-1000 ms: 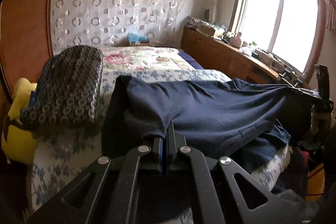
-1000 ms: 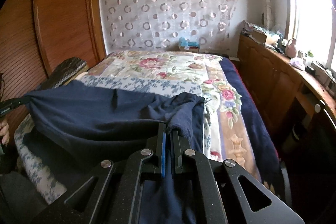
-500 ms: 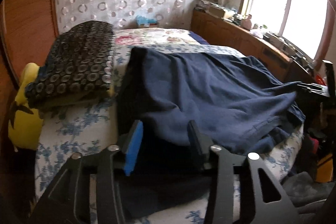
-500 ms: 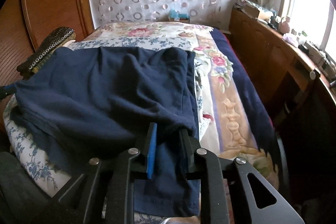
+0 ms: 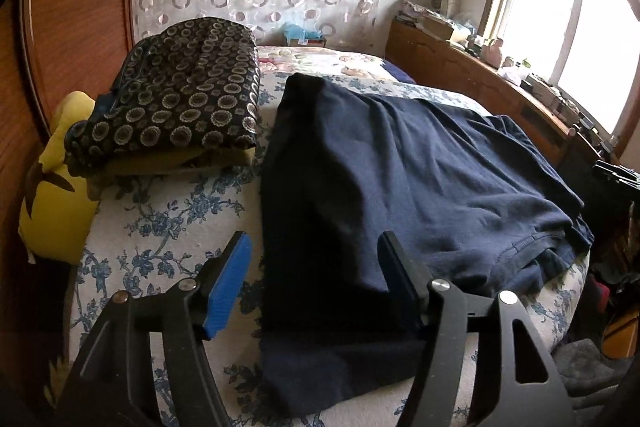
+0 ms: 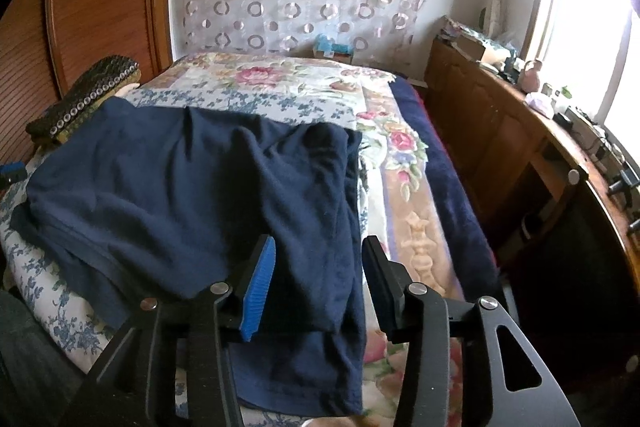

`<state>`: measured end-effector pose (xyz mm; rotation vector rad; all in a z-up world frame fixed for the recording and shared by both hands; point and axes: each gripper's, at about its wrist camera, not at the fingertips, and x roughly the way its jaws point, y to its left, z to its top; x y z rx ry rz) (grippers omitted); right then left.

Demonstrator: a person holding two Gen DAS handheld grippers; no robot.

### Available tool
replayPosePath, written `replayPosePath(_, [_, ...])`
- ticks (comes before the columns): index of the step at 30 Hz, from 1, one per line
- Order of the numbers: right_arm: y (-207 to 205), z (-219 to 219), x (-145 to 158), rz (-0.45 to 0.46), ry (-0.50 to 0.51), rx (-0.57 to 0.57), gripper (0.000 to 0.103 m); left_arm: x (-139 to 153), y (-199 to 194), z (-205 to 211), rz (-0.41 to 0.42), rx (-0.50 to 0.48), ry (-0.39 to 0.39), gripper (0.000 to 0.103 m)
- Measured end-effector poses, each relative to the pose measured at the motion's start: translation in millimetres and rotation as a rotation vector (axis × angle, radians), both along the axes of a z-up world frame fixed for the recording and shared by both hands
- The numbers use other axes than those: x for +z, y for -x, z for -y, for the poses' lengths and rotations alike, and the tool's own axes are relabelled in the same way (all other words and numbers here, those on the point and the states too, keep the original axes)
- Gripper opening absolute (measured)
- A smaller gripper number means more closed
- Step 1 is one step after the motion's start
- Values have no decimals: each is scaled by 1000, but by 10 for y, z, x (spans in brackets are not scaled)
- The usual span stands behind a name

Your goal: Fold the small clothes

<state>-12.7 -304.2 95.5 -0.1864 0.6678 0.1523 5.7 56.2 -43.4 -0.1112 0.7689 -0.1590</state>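
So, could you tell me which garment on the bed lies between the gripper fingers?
The plain navy garment, spread flat; the circle-patterned one sits folded off to the side.

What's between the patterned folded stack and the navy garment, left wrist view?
Only a strip of bare blue-floral bedcover separates the patterned folded stack from the navy garment; the left wrist view shows it.

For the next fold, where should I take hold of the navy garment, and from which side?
Grip the navy garment at its two near corners, coming in low from the foot of the bed. That edge lies doubled, hanging toward you, between the fingers of the opening left claw and right claw.
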Motion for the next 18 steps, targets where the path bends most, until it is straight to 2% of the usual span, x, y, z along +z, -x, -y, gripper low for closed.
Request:
replayPosePath(5, [-100, -94, -134, -20, -25, 37, 50, -36, -71, 42, -12, 5, -15, 67])
replayPosePath(9, [-257, -307, -338, -54, -40, 85, 50, -63, -136, 74, -19, 3, -26, 67])
replayPosePath(18, [-579, -817, -637, -68, -51, 174, 50, -145, -235, 118, -42, -3, -54, 67])
